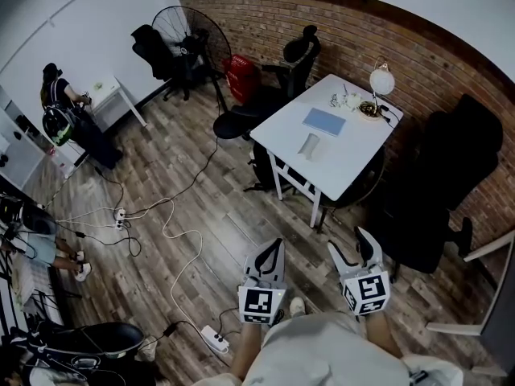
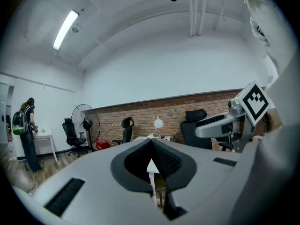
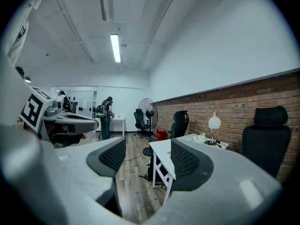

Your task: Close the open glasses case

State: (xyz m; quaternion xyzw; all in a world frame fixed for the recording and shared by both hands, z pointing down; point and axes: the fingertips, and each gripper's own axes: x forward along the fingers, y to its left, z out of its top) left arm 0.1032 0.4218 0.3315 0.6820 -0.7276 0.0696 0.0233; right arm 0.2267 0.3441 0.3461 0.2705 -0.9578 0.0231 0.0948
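Observation:
Far ahead, the white table (image 1: 354, 155) holds a small pale grey oblong thing (image 1: 310, 145), apparently the glasses case; it is too small to tell whether it is open. Beside it lie a blue notebook (image 1: 324, 121) and a white globe lamp (image 1: 381, 81). Both grippers hover low over the wooden floor, well short of the table. My left gripper (image 1: 276, 246) (image 2: 151, 144) is shut with nothing in it. My right gripper (image 1: 346, 240) (image 3: 144, 149) is open and empty, and the table's corner (image 3: 161, 150) shows between its pads.
Black office chairs (image 1: 265, 95) (image 1: 451, 175) stand around the table by the brick wall. A floor fan (image 1: 193, 34) and a red bin (image 1: 241, 77) are at the back. White cables (image 1: 181, 240) and a power strip (image 1: 215, 339) lie on the floor. A person (image 1: 60, 103) stands far left.

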